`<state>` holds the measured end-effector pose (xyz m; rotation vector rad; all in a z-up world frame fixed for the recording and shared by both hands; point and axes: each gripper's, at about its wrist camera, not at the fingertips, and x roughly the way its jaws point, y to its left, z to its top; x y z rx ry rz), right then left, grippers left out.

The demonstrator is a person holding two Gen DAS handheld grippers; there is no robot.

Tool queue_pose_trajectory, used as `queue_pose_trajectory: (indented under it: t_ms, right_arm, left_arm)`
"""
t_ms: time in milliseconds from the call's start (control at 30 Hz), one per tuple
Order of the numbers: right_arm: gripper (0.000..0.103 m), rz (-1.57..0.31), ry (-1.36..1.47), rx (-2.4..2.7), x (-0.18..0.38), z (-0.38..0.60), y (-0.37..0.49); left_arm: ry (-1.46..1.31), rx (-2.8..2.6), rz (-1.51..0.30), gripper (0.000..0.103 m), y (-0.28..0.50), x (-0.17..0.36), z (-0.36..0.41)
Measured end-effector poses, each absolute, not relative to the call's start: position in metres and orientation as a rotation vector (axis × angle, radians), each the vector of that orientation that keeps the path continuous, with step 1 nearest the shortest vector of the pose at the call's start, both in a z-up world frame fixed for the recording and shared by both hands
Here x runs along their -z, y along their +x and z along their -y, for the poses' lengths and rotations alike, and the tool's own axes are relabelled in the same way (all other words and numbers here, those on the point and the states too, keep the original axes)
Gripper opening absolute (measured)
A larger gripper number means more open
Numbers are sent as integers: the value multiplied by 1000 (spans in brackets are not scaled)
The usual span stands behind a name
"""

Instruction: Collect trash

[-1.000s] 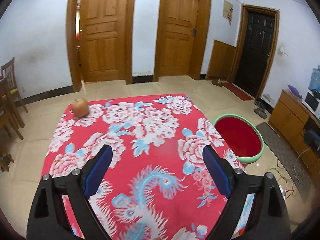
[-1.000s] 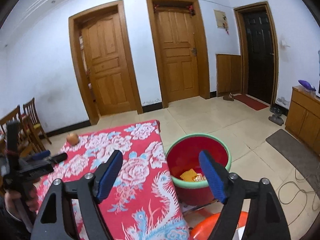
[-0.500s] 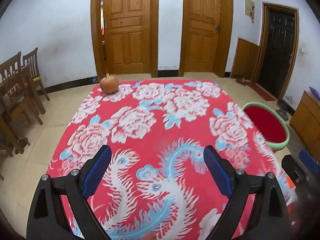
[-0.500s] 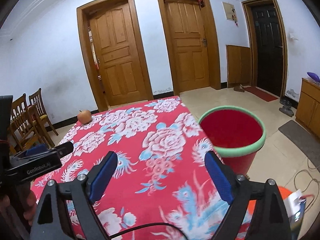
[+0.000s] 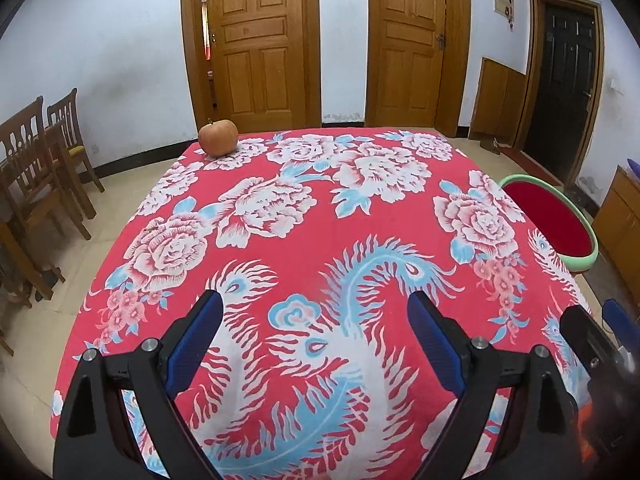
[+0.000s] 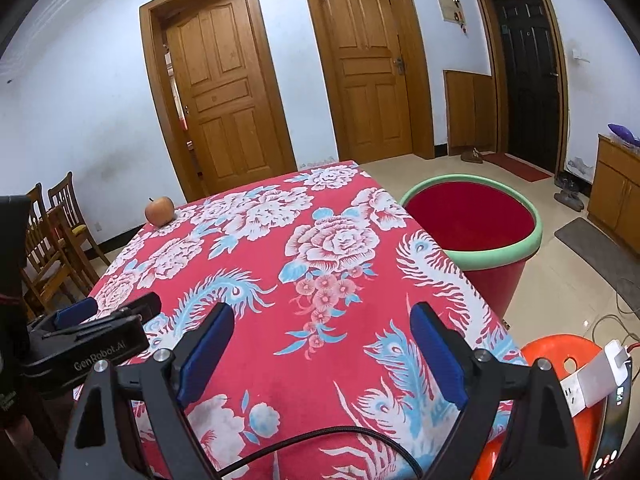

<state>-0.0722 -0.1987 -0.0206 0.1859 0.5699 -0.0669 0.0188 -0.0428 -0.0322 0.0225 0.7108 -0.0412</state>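
Observation:
A reddish apple (image 5: pixel 218 138) stands at the far left corner of the table with the red flowered cloth (image 5: pixel 320 220), also seen in the right wrist view as the apple (image 6: pixel 159 211). A red bucket with a green rim (image 6: pixel 496 252) stands on the floor by the table's right side; its inside bottom is hidden. My left gripper (image 5: pixel 314 308) is open above the near part of the cloth, nothing between its blue pads. My right gripper (image 6: pixel 322 316) is open over the near right part of the cloth (image 6: pixel 280 280), also empty. Each gripper shows at the edge of the other's view.
Wooden chairs (image 5: pixel 36 168) stand left of the table. An orange stool (image 6: pixel 560 360) at the near right carries a white power strip (image 6: pixel 592 380) and a phone. A black cable (image 6: pixel 320 436) runs under my right gripper. A wooden cabinet (image 6: pixel 616 188) lines the right wall.
Both grippers have sunk toward the table. The right one shifted left, from in front of the bucket to over the cloth, and its jaws spread slightly wider. The bucket's contents went out of sight.

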Motion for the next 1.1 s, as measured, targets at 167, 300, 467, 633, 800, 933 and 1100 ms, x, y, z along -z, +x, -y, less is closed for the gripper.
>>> queue_pose_trajectory:
  t_ms: [167,300,467,633,800,933,1100]
  right_arm:
    - [91,-579,188,66,23,199,-73]
    - [91,-587,185,66,24,198,-73]
    - [91,-587,186,66,24,198,-73]
    - [91,-589,188,65,24,198,-73]
    - [91,-588,187,66,24,198,-73]
    - [91,-590,189,65,24,198,-73]
    - [91,-589,189,65,24,198,-73]
  left_arm:
    - [22,46,-712,92,18,33,44]
    - [24,52,-709,92,18,33,45]
    - [24,51,-707,92,17,33,46]
    - [24,48,-705,92,17,32,45]
    - [24,49,-704,92,17,32,45]
    - [24,49,-704,92,17,32,45]
    - [24,48,-705,92,17,31,45]
